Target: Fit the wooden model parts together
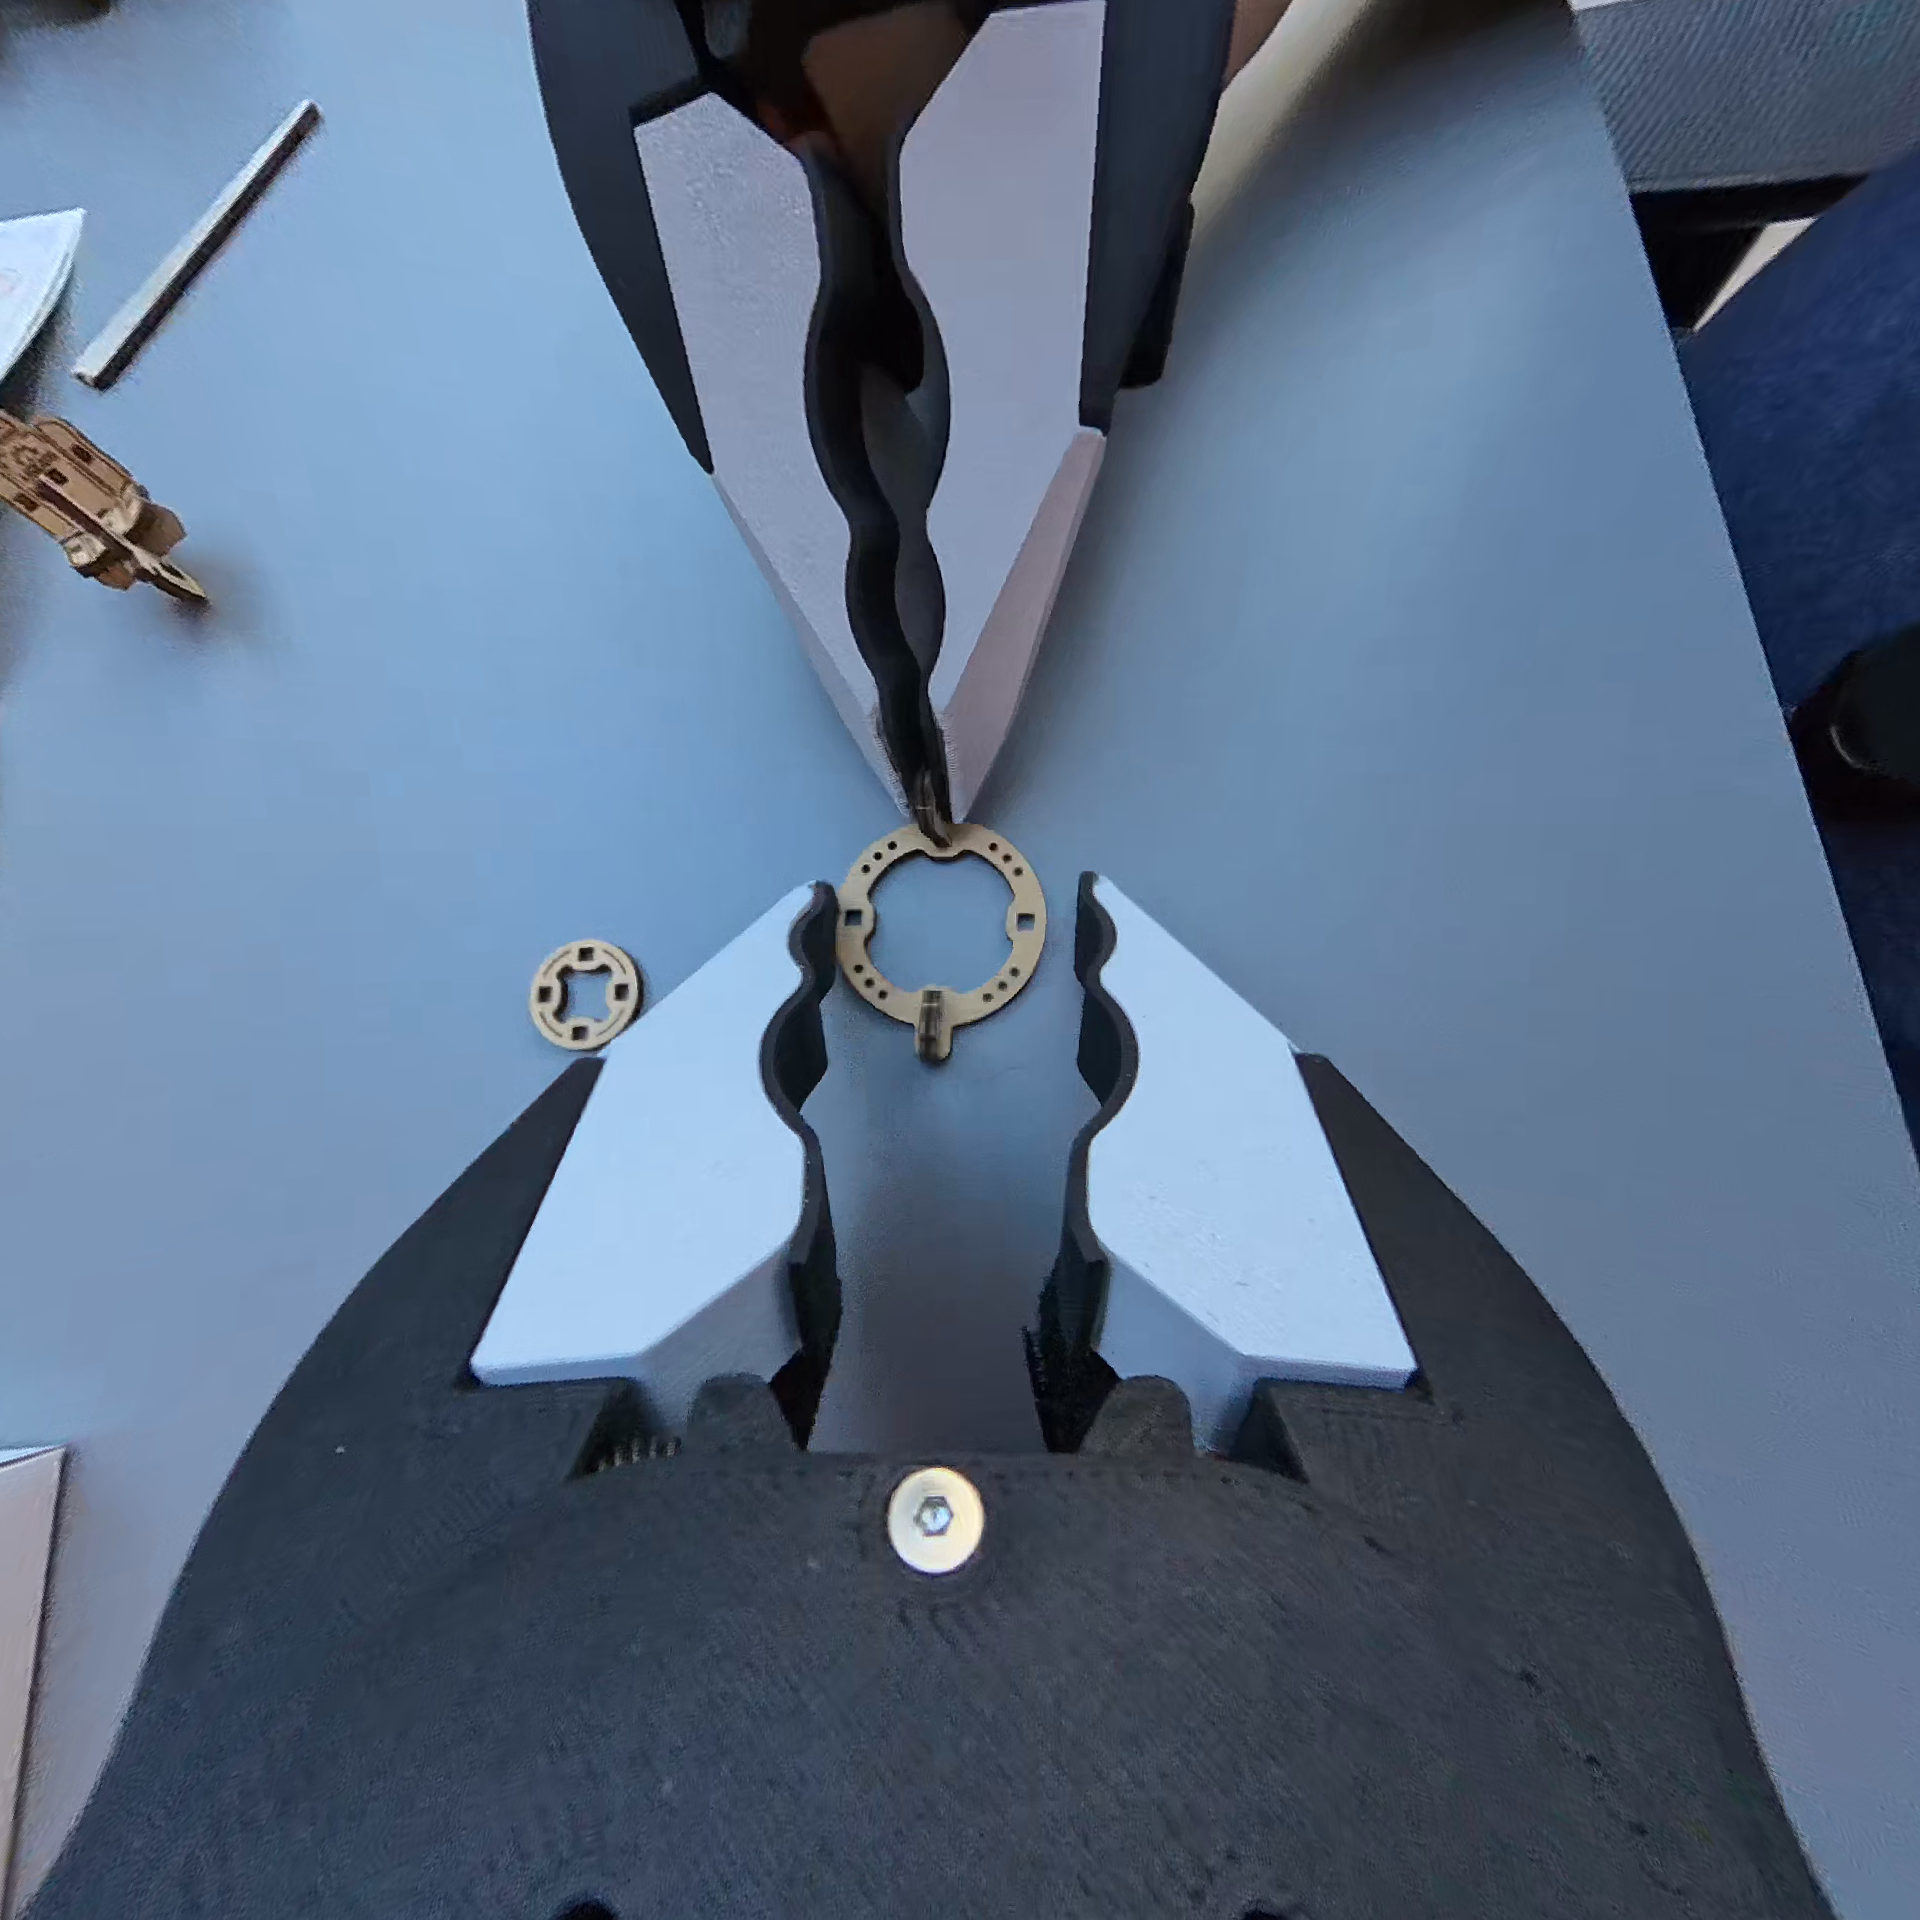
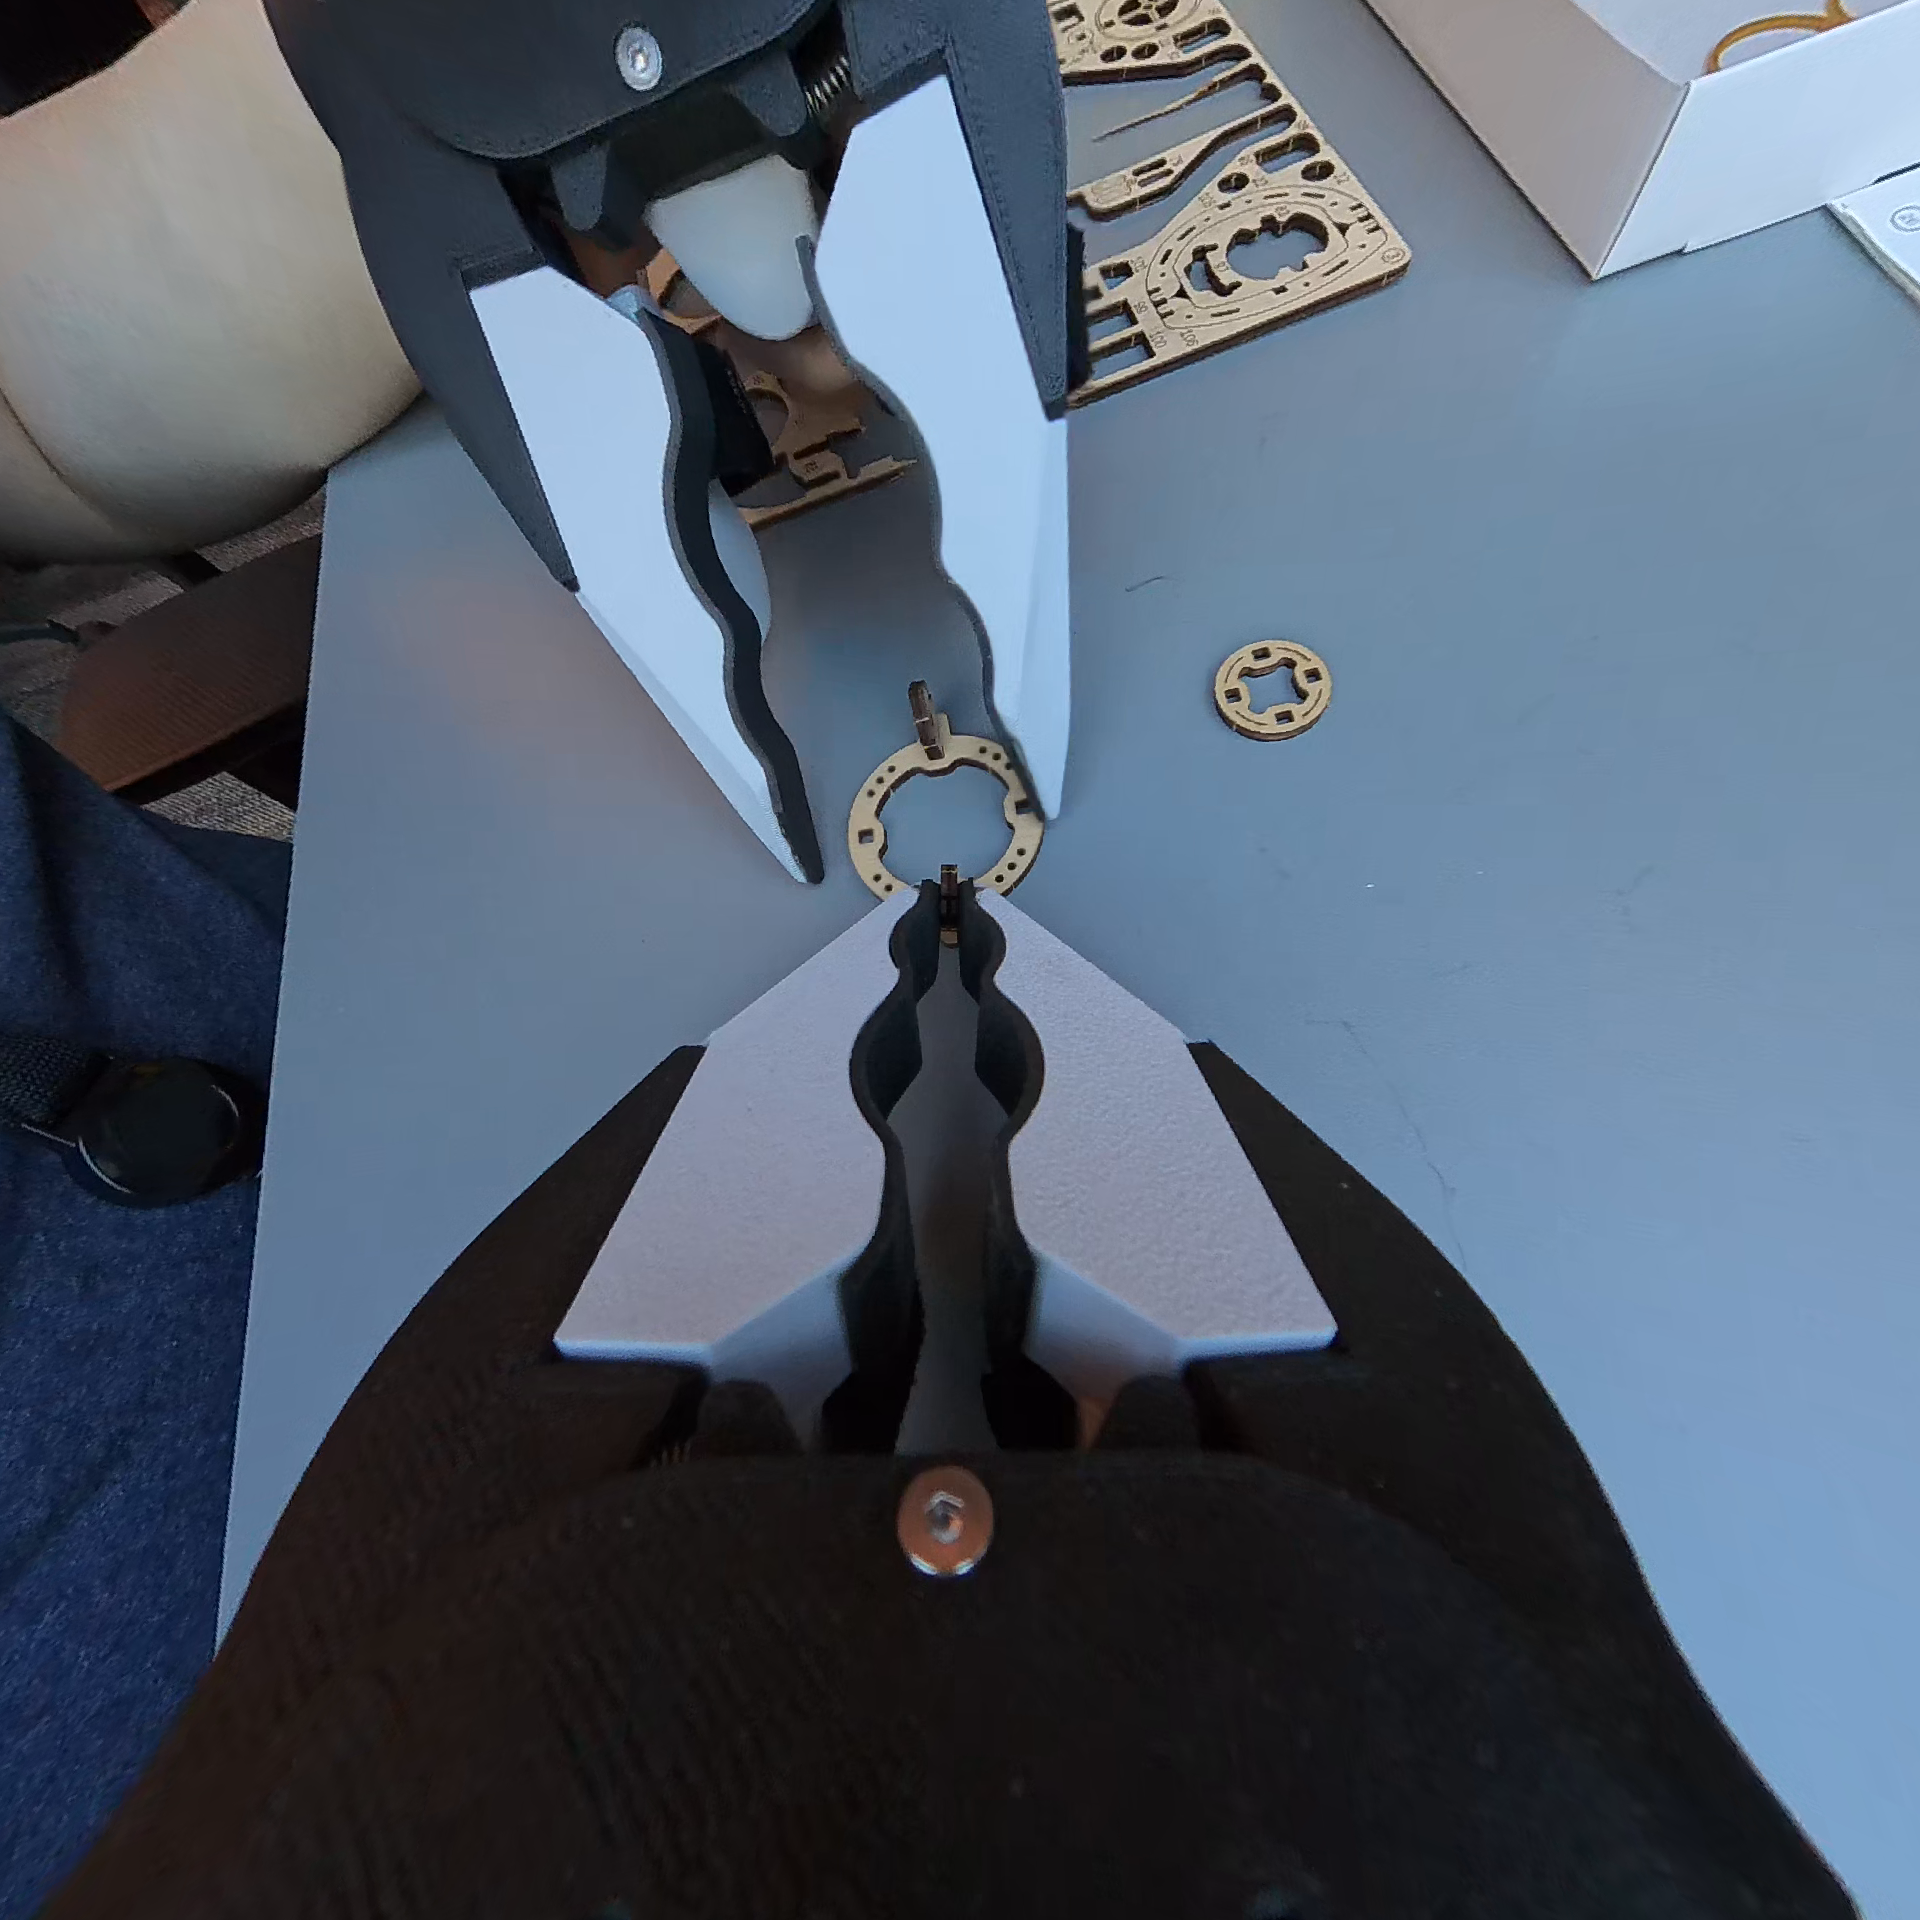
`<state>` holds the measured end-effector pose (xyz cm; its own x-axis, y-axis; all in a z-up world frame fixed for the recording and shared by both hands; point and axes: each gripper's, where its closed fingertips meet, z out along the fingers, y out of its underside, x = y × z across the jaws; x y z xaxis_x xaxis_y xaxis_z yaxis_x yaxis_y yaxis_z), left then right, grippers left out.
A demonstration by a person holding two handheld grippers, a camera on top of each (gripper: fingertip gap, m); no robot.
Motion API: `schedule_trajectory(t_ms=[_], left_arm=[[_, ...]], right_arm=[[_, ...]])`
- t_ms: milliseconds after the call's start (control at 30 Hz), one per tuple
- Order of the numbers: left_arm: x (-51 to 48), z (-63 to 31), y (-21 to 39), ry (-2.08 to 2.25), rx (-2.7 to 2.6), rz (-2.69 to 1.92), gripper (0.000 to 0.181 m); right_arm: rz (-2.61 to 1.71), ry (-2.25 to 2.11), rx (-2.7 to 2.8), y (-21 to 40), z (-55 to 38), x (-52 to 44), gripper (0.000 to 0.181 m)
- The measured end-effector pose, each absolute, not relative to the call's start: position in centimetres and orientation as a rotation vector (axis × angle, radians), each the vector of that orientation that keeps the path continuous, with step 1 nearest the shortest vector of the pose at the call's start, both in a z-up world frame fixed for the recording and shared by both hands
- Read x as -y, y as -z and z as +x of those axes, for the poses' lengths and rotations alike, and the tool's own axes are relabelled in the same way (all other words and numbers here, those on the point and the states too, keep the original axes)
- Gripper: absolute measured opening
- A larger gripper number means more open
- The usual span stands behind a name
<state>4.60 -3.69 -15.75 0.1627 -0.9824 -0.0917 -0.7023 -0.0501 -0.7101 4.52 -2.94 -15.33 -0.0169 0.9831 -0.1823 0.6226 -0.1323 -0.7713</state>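
Wooden model parts lie spread over your smooth grey table (image 2: 1558, 1039): largest is the flat laser-cut plywood sheet (image 2: 1236, 197) at the far side in the right wrist view, full of cut-out outlines. Beside it stands an open white cardboard box (image 2: 1621, 135); something thin and yellow shows inside, too little to identify.

Your left gripper (image 1: 954, 904), matte black with pale blue-white finger blocks and wavy black pads, points down at the table with its fingers spread. They straddle the thin round wooden ring (image 1: 940, 938), pierced with small dots and square holes and lying flat on the table. One finger tip appears to touch the ring's rim, though you cannot be sure of it.

Your right gripper (image 2: 948, 902) faces it from the opposite side, fingers pressed together and pinching a small wooden peg (image 2: 948, 891) at the ring's edge. A second small peg (image 1: 932, 1027) stands in the ring's opposite edge.

A smaller wooden ring with a cross-shaped opening (image 1: 586, 995) lies just beside the left gripper. Farther off in the left wrist view sit a half-built wooden assembly (image 1: 88, 509) and a slim grey bar (image 1: 197, 244).
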Motion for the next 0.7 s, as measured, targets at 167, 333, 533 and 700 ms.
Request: schedule_trajectory(t_ms=[167, 333, 533, 700], left_arm=[[3.51, 4.54, 15.76, 0.563, -1.597, -1.8, 0.037], [3.53, 4.55, 15.76, 0.572, -1.595, -1.793, 0.036], [3.63, 4.59, 15.76, 0.572, -1.603, -1.784, 0.034], [3.71, 4.61, 15.76, 0.582, -1.606, -1.775, 0.032]], right_arm=[[-1.792, -1.005, 1.668, 15.38, 4.56, 2.98, 0.001], [-1.777, -0.984, 1.682, 15.4, 4.57, 2.99, 0.001], [-1.721, -0.935, 1.723, 15.38, 4.55, 3.02, 0.001], [-1.683, -0.904, 1.76, 15.41, 4.54, 2.99, 0.001]])
